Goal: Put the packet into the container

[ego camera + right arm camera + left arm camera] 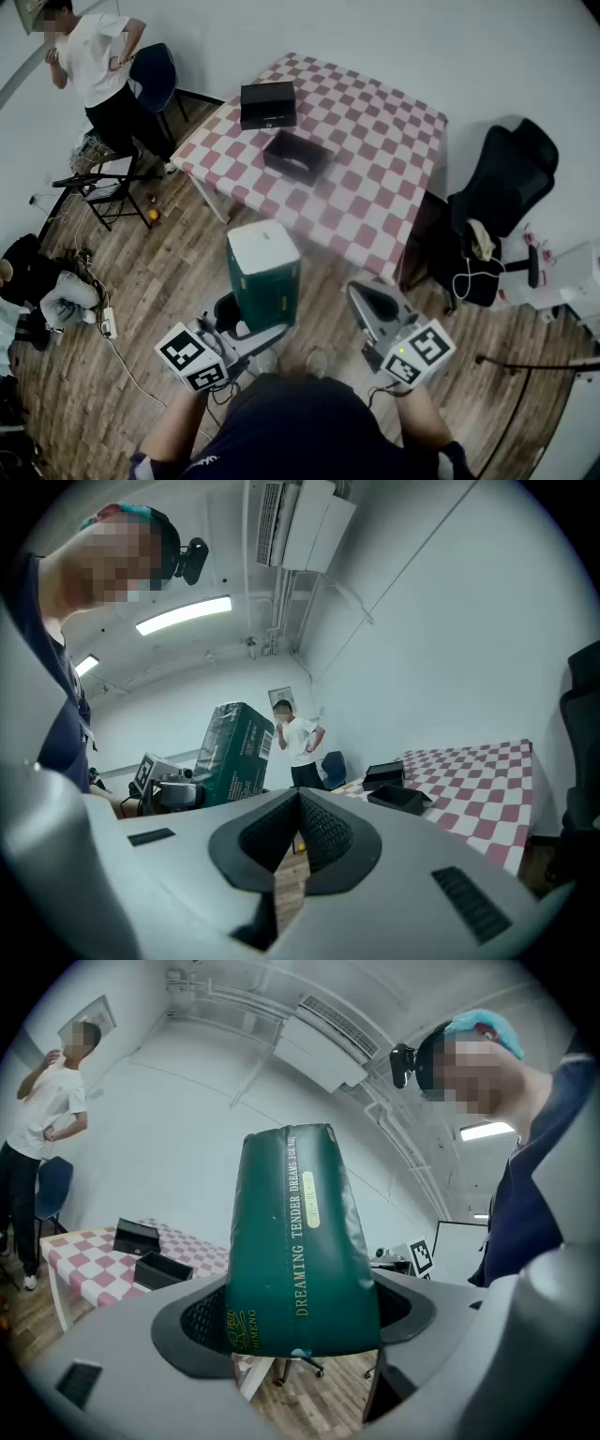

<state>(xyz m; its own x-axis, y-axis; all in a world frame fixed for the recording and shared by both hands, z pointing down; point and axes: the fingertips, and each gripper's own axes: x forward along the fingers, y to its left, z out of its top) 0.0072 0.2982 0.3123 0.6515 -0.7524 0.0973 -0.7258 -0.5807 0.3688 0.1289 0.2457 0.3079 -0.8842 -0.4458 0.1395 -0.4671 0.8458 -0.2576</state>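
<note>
My left gripper (251, 330) is shut on a tall dark green packet (264, 277) with a white top, held upright over the wooden floor in front of the table. In the left gripper view the packet (298, 1251) fills the space between the wide-set jaws. My right gripper (373, 298) hangs to the packet's right, its jaws shut with nothing between them (298, 832). The open black container (296, 155) sits on the red-and-white checked table (375, 187), with its black lid (268, 104) behind it; both are well ahead of the grippers.
A bystander in a white shirt (94, 66) stands at the far left beside a blue chair (155, 75). A black office chair (502, 187) stands right of the table. A folding stand (98, 187) and cables (108, 323) lie on the floor at left.
</note>
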